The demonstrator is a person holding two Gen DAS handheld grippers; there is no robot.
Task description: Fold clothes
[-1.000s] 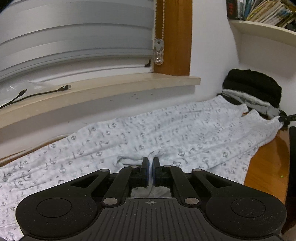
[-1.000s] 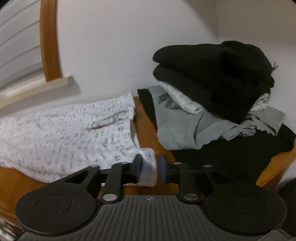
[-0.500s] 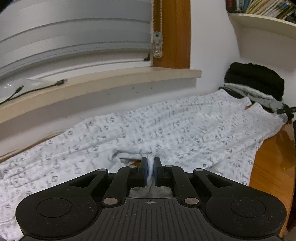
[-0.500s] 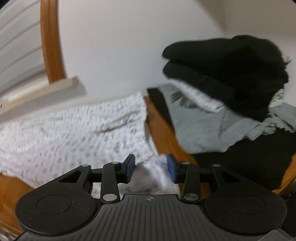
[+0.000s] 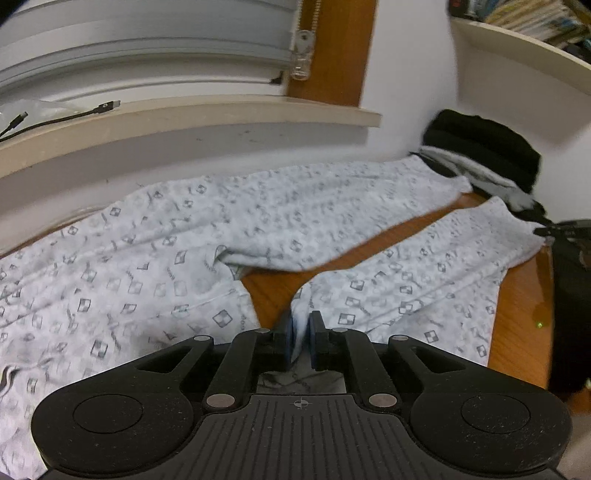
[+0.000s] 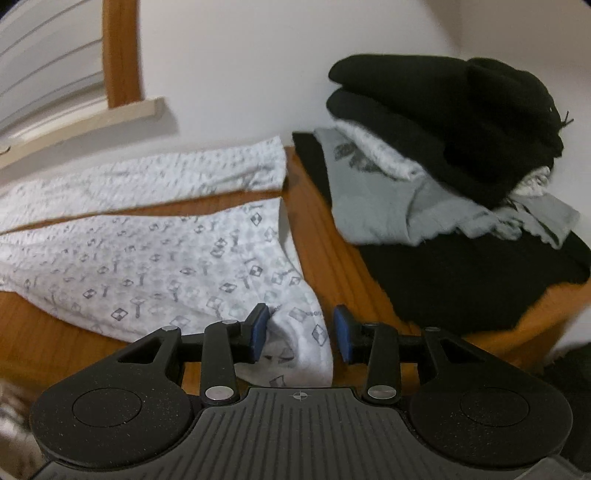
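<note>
Patterned trousers (image 5: 207,236) of soft white knit, printed with small grey checkered squares and key-like marks, lie spread across the glossy orange-brown wooden table (image 5: 517,325), their two legs parted in a narrow V that bares the wood. My left gripper (image 5: 301,341) pinches a thin fold of that cloth at the crotch, blue pads almost together with the fabric pressed between them. My right gripper (image 6: 300,330) stands apart at the hem of the nearer leg; the cuff lies between the blue pads, touching the left one only, so it is let go. From the left wrist I see what the right does not: a pale windowsill (image 5: 192,110) with a black cable (image 5: 55,120), ribbed grey blinds (image 5: 140,40) and a shelf of books (image 5: 528,18). The right wrist shows closely a pile of clothes (image 6: 443,155): fuzzy black knits over grey and white pieces on black cloth.
</note>
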